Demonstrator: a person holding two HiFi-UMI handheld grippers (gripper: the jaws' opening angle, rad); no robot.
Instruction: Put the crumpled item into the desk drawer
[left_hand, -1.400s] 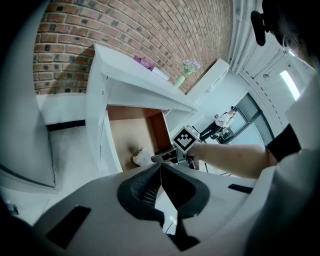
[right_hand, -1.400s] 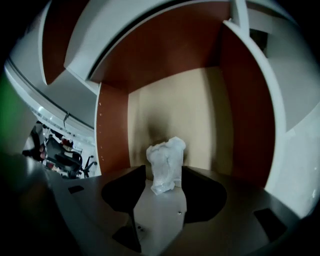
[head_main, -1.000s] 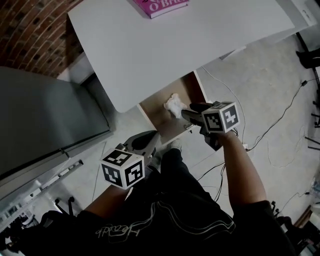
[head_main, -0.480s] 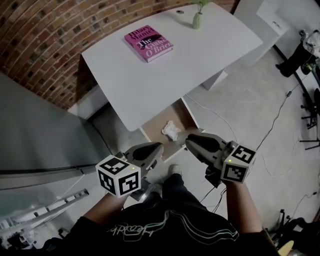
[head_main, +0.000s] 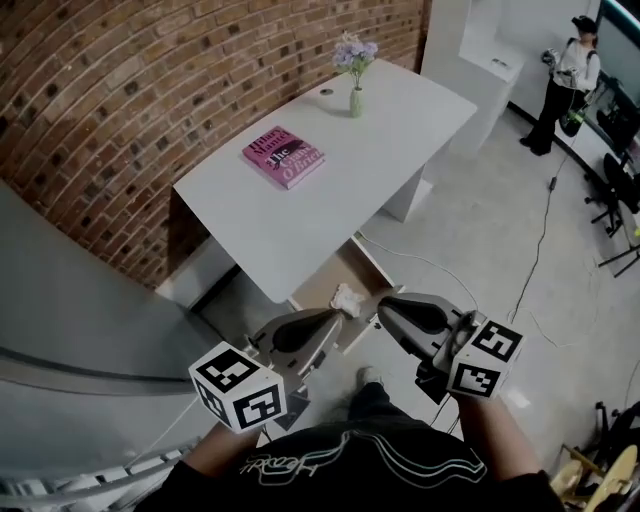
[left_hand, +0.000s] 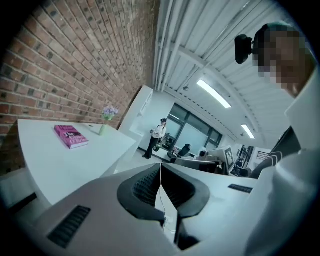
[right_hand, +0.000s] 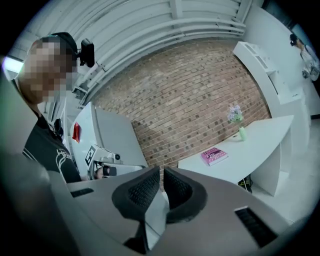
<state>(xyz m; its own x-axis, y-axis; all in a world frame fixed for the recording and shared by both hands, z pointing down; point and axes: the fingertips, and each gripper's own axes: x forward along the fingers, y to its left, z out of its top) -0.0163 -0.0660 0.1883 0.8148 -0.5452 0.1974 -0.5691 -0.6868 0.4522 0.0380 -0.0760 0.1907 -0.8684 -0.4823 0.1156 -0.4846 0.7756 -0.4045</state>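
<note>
The crumpled item (head_main: 346, 297), seemingly white paper, lies in the open drawer (head_main: 327, 279) under the desk's (head_main: 330, 190) near edge. In front of the desk, the left gripper (left_hand: 160, 168) is clenched on nothing. Beside it the right gripper (right_hand: 161, 171) is closing, jaws nearly together, empty.

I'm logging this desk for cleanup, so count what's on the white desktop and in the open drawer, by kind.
Pink book on the white desk: 1
Small green vase of purple flowers: 1
Crumpled white item in the open wooden drawer: 1
Total: 3
A tiny dark spot near the vase is too small to identify, so uncounted.
</note>
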